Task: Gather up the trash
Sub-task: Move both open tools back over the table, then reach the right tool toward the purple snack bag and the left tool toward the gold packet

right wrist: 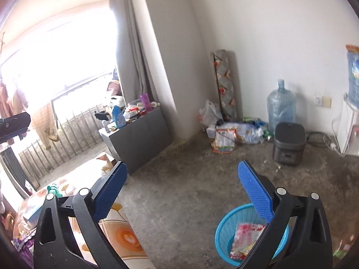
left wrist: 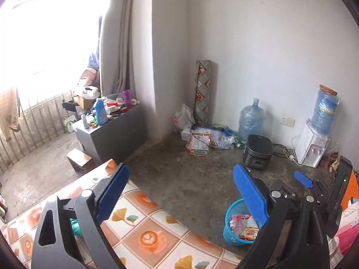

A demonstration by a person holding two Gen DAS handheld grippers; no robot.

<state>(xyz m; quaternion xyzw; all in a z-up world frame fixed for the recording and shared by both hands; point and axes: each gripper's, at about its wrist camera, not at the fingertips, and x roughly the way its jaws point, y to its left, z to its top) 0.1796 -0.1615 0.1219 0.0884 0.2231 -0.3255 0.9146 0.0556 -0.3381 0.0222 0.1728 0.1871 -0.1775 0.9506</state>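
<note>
Left gripper (left wrist: pixel 179 192): jaws wide apart, nothing between them; blue ribbed pads on black plastic links. Right gripper (right wrist: pixel 182 188): jaws likewise spread, holding nothing; same blue textured pads, seen again at the right edge of the left view.

Blue basket (right wrist: pixel 221 231): round plastic mesh, standing on the floor below and right of both grippers, partly hidden behind the right-hand finger in each view. Inside: wrappers (right wrist: pixel 243 237), crinkled red-and-white packet plus an orange-yellow one (left wrist: pixel 248 233).

Table (left wrist: pixel 143 226) at lower left: glossy cloth in an orange-and-white check, printed with latte cups and ginkgo leaves. Teal crumpled scrap (right wrist: pixel 53 189) lying on it, behind the left-hand finger links; material unclear.

Floor (left wrist: pixel 179 168): bare concrete, mottled grey-brown, stained.

Surroundings, well apart from the grippers:
- Pile of bags (left wrist: pixel 206 137) in the far corner, plastic and printed packets, a black cable across it.
- Rolled mat (left wrist: pixel 203 89), patterned, upright against the wall.
- 1 clear blue water jug (left wrist: pixel 250 120) on the floor; another inverted on a white dispenser (left wrist: pixel 311 145).
- Black cooker (left wrist: pixel 258 151), rounded box, beside the jug.
- Grey cabinet (left wrist: pixel 116 134) under the curtain (left wrist: pixel 116 44), top crowded with bottles and boxes.
- Window overexposed; metal railing (left wrist: pixel 33 121) below it.
</note>
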